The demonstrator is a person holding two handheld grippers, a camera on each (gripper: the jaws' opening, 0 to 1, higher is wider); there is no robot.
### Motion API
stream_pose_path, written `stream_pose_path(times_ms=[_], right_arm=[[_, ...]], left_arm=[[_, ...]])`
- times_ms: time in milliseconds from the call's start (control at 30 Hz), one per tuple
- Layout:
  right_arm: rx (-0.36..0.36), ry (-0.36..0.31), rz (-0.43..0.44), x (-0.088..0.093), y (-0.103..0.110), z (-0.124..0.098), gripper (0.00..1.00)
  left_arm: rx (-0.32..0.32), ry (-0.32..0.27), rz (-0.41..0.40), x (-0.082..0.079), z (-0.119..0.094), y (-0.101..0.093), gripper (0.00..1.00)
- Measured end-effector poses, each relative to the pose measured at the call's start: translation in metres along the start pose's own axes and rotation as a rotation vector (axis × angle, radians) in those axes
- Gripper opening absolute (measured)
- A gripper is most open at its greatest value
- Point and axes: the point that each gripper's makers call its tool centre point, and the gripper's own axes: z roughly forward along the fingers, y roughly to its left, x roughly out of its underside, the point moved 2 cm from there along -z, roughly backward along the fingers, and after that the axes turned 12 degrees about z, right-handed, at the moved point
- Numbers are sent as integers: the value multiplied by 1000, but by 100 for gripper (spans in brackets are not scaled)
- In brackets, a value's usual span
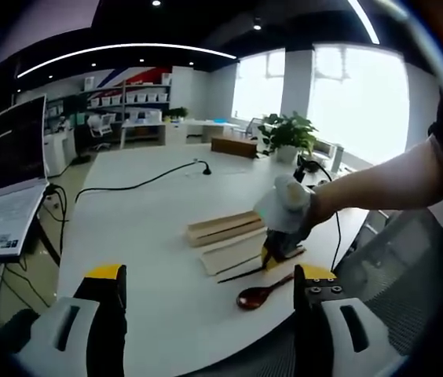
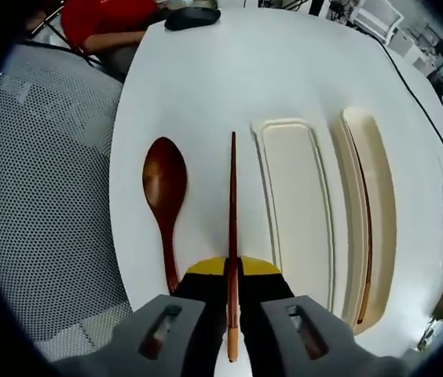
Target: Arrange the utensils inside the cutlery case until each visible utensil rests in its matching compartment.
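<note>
Right gripper [image 2: 232,287] clamps chopstick [image 2: 232,212] near butt end, tip forward, likely lining up with case [image 2: 296,212] just beside. Spoon [image 2: 165,188] lies on table [image 2: 206,78], other side. Left gripper [image 1: 210,287] wide, idle, holding nothing.

R gripper view: chopstick [image 2: 232,236] runs lengthwise on table [image 2: 206,86], near end between jaws of right gripper [image 2: 232,302]. Spoon [image 2: 166,196] lies parallel just left of it, apart. Case lid [image 2: 298,204] just right of chopstick; case tray [image 2: 378,204] right of lid, w/ second chopstick [image 2: 365,228] lying in it.

L gripper view: laptop [image 1: 5,196] at table's far left; plant [image 1: 288,133] behind the case [image 1: 225,228]; spoon [image 1: 261,295] in front of case, nr table edge.
</note>
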Motion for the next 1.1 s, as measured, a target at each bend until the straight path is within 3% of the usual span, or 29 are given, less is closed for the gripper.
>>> stream_pose_path(times_ms=[533,1100], right_arm=[[16,20,-12,3,2,-1,0],[29,-7,5,0,-2,-19,0]], left_arm=[[-15,8,6,0,-1,2,90],[-12,1,10,-1,-1,1,90]])
